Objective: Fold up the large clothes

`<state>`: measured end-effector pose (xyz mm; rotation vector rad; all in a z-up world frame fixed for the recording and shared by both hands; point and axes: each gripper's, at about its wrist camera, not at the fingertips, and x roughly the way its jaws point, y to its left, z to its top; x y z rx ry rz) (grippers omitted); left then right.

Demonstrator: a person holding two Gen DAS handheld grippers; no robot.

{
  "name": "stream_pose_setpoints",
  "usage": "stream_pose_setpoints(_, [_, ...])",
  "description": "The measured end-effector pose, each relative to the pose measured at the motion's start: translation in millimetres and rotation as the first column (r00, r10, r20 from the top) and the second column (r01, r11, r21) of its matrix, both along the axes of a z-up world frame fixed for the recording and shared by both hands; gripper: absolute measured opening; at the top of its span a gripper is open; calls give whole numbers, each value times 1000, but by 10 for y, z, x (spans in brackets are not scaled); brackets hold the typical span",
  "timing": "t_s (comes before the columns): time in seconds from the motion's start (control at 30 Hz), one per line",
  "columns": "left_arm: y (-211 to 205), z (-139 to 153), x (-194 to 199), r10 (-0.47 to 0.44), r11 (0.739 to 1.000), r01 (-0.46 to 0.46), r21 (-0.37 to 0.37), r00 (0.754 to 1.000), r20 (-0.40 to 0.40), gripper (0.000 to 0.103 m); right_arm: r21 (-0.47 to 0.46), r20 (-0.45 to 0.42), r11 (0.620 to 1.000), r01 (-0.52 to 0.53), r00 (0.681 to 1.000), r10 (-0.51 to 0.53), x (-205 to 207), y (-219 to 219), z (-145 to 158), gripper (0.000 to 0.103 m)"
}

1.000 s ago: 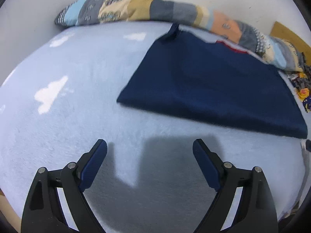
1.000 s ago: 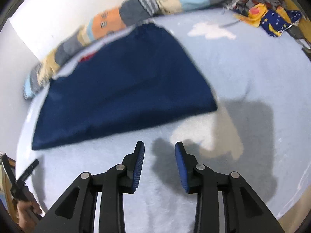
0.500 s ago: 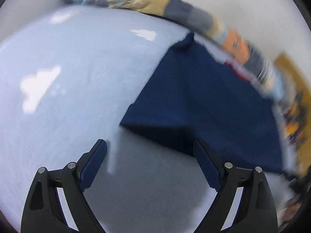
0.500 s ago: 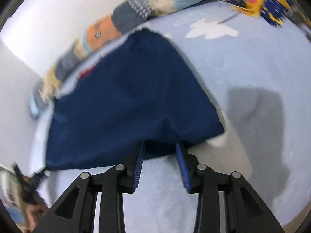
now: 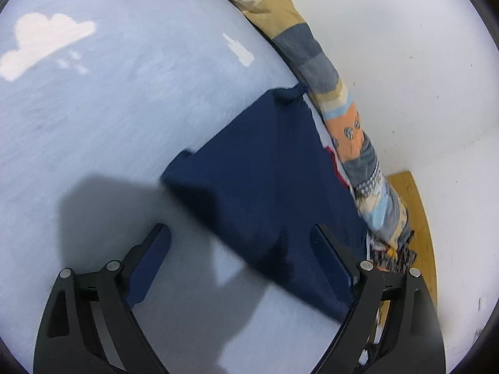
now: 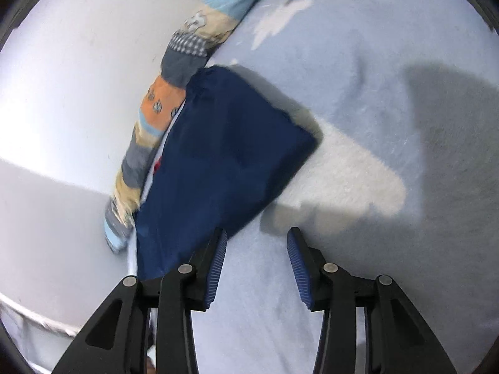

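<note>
A dark navy garment [image 5: 265, 180] lies folded flat on a light blue bedspread [image 5: 109, 109]. My left gripper [image 5: 240, 227] is open wide just above the garment's near edge, close to its left corner; the right finger overlaps the cloth in the picture and nothing is pinched. In the right wrist view the same garment [image 6: 224, 149] runs diagonally. My right gripper [image 6: 256, 232] stands open over bare bedspread [image 6: 374, 93] by the garment's right corner, its left finger at the cloth's edge, nothing between the pads.
A long patchwork bolster [image 5: 312, 62] lies along the white wall behind the garment, also in the right wrist view as the bolster [image 6: 174, 71]. A wooden board [image 5: 414, 218] shows past the bed's end. White cloud prints [image 5: 43, 37] mark the bedspread.
Both grippers have rolled and come down closer to the garment's near edge, each toward its own corner. The right gripper's jaws stand a little wider than before.
</note>
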<state>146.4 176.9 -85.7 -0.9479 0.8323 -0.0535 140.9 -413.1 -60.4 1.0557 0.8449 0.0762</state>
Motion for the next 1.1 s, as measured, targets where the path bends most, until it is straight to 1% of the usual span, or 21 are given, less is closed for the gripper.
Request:
stream_pose_setpoints(0.1, [-85,-21,191,15,1000,-15,19,1000,10,91,49,22,998,47,999,-48,189,-41,-51,43])
stream_pose_setpoints(0.13, [-111,-25,256,17,1000,-18,26,1000,13,91,61,31,996,61,997,-63,230,-55,-56,44])
stream_pose_setpoints(0.17, [-134,-32,322,24,999,-25,36,1000,13,91,72,43,994,80,996,-83,302,-66,-57,49])
stream_pose_setpoints(0.23, [-132,-40,439,61,997,-62,42,998,28,91,70,44,992,103,993,-107,501,-68,-64,50])
stream_pose_setpoints(0.27, [-134,-38,502,79,996,-81,35,996,36,88,72,55,992,108,992,-112,616,-59,-57,52])
stream_pose_setpoints(0.3, [-121,-28,508,103,993,-105,47,994,35,76,75,71,992,99,992,-105,690,-44,-46,47])
stream_pose_setpoints(0.33, [-107,-30,506,123,990,-124,68,992,19,27,70,78,994,80,993,-85,765,-19,-36,38])
stream_pose_setpoints(0.37, [-109,-50,538,112,991,-111,70,994,-8,20,45,69,997,64,995,-67,819,10,-9,19])
stream_pose_setpoints(0.43, [-150,-17,482,109,989,-109,101,994,5,17,-35,89,998,47,995,-44,789,74,103,14])
stream_pose_setpoints(0.47, [-202,44,432,92,983,-93,156,996,16,15,-65,99,997,37,995,-31,732,99,152,11])
stream_pose_setpoints(0.5, [-222,69,400,82,980,-84,178,996,21,15,-102,108,994,28,994,-16,688,128,212,11])
stream_pose_setpoints(0.7, [-243,262,-211,32,974,-37,223,999,25,14,-167,125,986,-23,991,45,318,120,400,11])
stream_pose_setpoints(0.8, [-241,224,-511,10,971,-12,238,1000,7,17,-198,100,979,-44,993,65,146,111,371,11])
stream_pose_setpoints(0.83, [-219,188,-576,8,974,-8,226,1000,1,20,-201,83,978,-45,995,63,100,92,332,12])
stream_pose_setpoints(0.87, [-171,155,-629,11,978,-10,207,1000,-6,29,-197,58,980,-37,997,49,60,66,268,16])
stream_pose_setpoints(0.9, [-127,156,-645,20,982,-17,188,1000,-15,34,-196,29,980,-26,999,33,43,41,226,29])
stream_pose_setpoints(0.93, [-75,155,-659,25,986,-21,164,1000,-19,39,-184,-9,983,-15,1000,14,31,4,185,38])
stream_pose_setpoints(0.97, [-23,167,-661,28,990,-25,139,999,-24,42,-126,-33,992,0,999,-5,-3,-69,149,41])
stream_pose_setpoints(1.0, [40,205,-692,43,991,-39,129,999,-32,44,-92,-38,996,14,999,-18,-42,-114,165,41])
stream_pose_setpoints(1.03, [97,264,-736,67,989,-61,135,997,-43,50,-83,-44,996,25,999,-28,-81,-152,214,41])
stream_pose_setpoints(1.1, [197,434,-863,126,980,-121,161,992,-16,51,-148,-50,989,6,999,-14,-172,-155,374,41])
